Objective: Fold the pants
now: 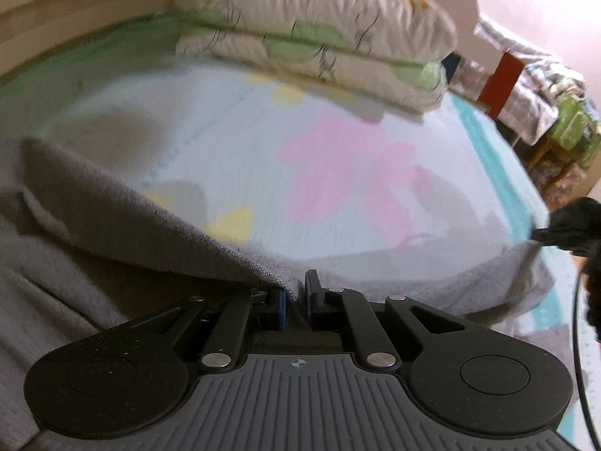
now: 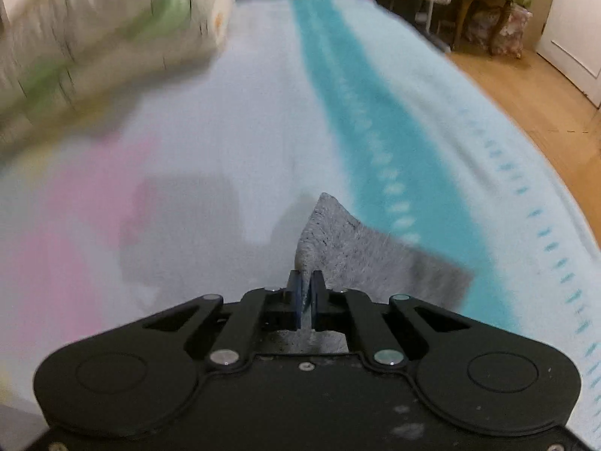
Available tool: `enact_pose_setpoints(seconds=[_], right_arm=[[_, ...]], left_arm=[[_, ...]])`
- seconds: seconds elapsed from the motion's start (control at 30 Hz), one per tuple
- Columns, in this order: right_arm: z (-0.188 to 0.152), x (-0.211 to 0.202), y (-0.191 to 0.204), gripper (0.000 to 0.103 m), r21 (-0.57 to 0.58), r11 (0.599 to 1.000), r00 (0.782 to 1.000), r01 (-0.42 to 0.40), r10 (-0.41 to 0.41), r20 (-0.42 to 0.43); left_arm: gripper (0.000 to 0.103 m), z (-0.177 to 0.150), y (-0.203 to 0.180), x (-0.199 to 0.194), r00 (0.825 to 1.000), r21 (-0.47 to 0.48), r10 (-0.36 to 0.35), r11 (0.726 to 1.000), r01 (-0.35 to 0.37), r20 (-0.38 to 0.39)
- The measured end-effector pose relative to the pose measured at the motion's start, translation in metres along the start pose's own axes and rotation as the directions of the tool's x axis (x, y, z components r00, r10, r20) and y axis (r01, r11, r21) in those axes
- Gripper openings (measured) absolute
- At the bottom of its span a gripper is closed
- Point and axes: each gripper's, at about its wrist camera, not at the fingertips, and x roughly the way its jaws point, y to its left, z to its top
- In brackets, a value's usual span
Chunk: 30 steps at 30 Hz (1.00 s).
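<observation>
While both claws are pinching the grey pants [image 1: 124, 233], I am carrying the fabric over the bed [image 1: 338, 173]. My left claw [image 1: 296, 300] is pressed together on a fold of the cloth, which is draping down to the left and sagging in a band toward the right. My right claw [image 2: 308, 300] is clamped on a corner of the same pants [image 2: 357, 248], the corner sticking up past the pads, with the sheet's teal stripe [image 2: 360, 112] running beneath it.

I judge the main risk to be the thin bite on the right: only a small corner is caught, so a quick pull could be tugging it free and collapsing the fold. Both views are blurring, so I suspect I am moving fast, which raises that risk. Uneven height between the claws could also be skewing the crease. The folded quilt [image 1: 319, 30] is lying near the head of the bed, and dragging cloth might be catching on it.

No containers are showing in either view.
</observation>
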Motion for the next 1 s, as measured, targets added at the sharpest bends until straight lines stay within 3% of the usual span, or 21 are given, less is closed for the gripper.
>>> enact_pose_setpoints(seconds=[0.17, 0.33, 0.57, 0.9, 1.0], right_arm=[[-0.009, -0.091, -0.048, 0.005, 0.025, 0.993, 0.986, -0.111, 0.107, 0.124], [-0.062, -0.138, -0.086, 0.005, 0.049, 0.987, 0.985, -0.15, 0.145, 0.096], [-0.129, -0.115, -0.13, 0.005, 0.131, 0.982, 0.983, -0.136, 0.15, -0.105], [-0.131, -0.111, -0.171, 0.017, 0.216, 0.972, 0.989, -0.096, 0.118, -0.089], [-0.138, -0.103, -0.187, 0.042, 0.246, 0.967, 0.992, -0.067, 0.092, -0.091]], left_arm=[[0.009, -0.009, -0.012, -0.043, 0.997, 0.041, -0.019, 0.999, 0.016, 0.072], [0.009, -0.041, -0.012, -0.063, 1.0, 0.033, -0.025, 0.999, 0.025, 0.008], [0.009, -0.082, -0.009, -0.04, 0.981, -0.001, -0.003, 1.0, 0.002, -0.195], [0.009, -0.091, -0.019, -0.034, 0.977, 0.022, 0.027, 0.999, -0.023, -0.21], [0.009, -0.096, -0.018, -0.035, 0.976, 0.023, 0.033, 0.999, -0.029, -0.216]])
